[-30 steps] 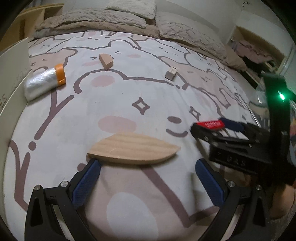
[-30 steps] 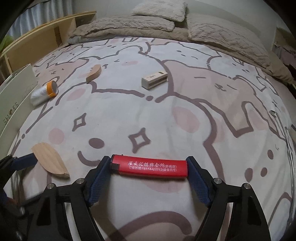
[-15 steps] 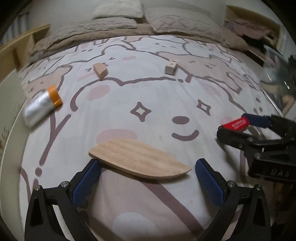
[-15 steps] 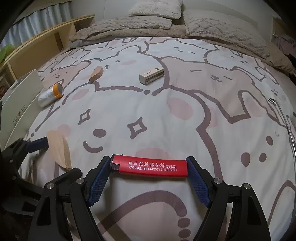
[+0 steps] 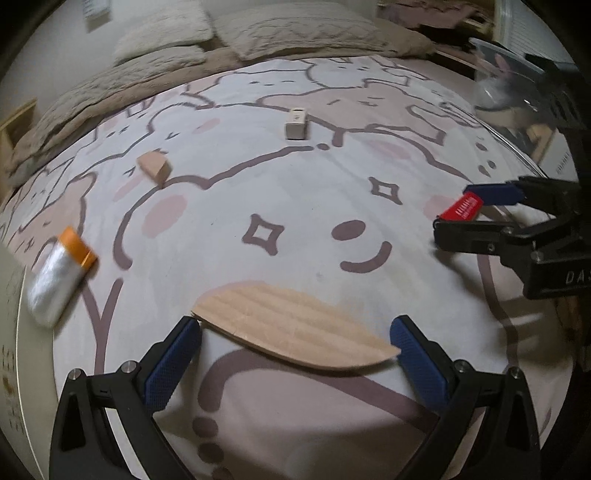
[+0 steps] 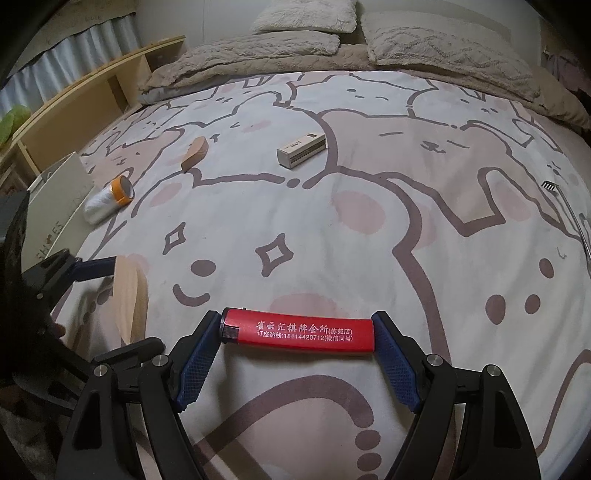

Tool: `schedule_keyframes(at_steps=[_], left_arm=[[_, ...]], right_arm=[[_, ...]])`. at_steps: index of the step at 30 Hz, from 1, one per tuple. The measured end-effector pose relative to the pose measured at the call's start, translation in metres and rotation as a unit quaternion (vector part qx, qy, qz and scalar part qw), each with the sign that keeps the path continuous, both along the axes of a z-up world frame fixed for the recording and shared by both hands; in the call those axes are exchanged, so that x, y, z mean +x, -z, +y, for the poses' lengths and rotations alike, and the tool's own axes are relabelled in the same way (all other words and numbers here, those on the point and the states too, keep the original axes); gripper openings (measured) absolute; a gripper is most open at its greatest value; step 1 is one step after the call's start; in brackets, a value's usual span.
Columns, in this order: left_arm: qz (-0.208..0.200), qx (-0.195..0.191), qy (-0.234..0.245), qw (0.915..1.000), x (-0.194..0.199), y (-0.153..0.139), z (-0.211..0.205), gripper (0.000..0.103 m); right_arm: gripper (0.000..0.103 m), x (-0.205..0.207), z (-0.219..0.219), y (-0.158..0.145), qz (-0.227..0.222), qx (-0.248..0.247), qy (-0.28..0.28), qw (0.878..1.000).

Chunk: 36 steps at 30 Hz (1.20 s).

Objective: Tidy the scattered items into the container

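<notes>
My left gripper [image 5: 295, 343] is shut on a flat leaf-shaped wooden piece [image 5: 291, 328], held by its two tips above the bedspread; the piece also shows in the right wrist view [image 6: 129, 295]. My right gripper [image 6: 297, 332] is shut on a red lighter [image 6: 299, 331] with white print, gripped end to end; it also shows in the left wrist view [image 5: 460, 208]. A clear plastic container [image 5: 498, 74] is at the far right edge of the bed. Still lying on the bed are a small wooden wedge [image 5: 155, 166], a beige box [image 5: 295, 123] and a silver roll with an orange cap [image 5: 59, 280].
The cartoon bear bedspread [image 6: 369, 221] covers the bed, with pillows [image 6: 306, 14] and a beige blanket at the far end. A white cardboard box [image 6: 55, 206] and a wooden shelf [image 6: 92, 92] stand to the left. A comb-like tool [image 6: 565, 206] lies at the right edge.
Both grippers have lifted and swung to the right with their items still held. The clear container has come into the left wrist view at upper right.
</notes>
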<state>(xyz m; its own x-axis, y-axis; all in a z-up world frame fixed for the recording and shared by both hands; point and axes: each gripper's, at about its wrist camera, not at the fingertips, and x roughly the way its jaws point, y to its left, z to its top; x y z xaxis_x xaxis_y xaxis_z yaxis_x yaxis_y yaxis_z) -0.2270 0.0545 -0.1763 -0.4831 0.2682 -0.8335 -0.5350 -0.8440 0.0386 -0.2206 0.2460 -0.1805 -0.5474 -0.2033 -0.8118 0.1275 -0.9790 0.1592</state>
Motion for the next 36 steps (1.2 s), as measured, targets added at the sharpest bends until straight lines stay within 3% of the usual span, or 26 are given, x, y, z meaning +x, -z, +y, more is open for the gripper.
schedule_keyframes(at_steps=[11, 19, 23, 33, 36], left_arm=[[-0.019, 0.023, 0.089, 0.9956, -0.008, 0.000, -0.011, 0.103], [-0.026, 0.018, 0.076, 0.9966, 0.001, -0.002, -0.007, 0.103], [-0.016, 0.003, 0.093, 0.9955, 0.016, -0.001, 0.006, 0.103], [-0.022, 0.043, -0.038, 0.9981, -0.005, 0.000, 0.012, 0.101], [-0.012, 0.041, -0.064, 0.9970, -0.004, -0.001, 0.009, 0.086]], right_arm=[[0.081, -0.001, 0.003, -0.002, -0.002, -0.018, -0.004, 1.000], [0.081, -0.003, 0.000, -0.001, -0.005, -0.021, -0.012, 1.000], [0.081, -0.002, -0.001, -0.003, -0.003, -0.026, -0.014, 1.000], [0.081, -0.003, 0.013, -0.008, 0.002, -0.039, 0.009, 0.999], [0.081, -0.004, 0.013, -0.008, 0.006, -0.040, 0.009, 0.999]])
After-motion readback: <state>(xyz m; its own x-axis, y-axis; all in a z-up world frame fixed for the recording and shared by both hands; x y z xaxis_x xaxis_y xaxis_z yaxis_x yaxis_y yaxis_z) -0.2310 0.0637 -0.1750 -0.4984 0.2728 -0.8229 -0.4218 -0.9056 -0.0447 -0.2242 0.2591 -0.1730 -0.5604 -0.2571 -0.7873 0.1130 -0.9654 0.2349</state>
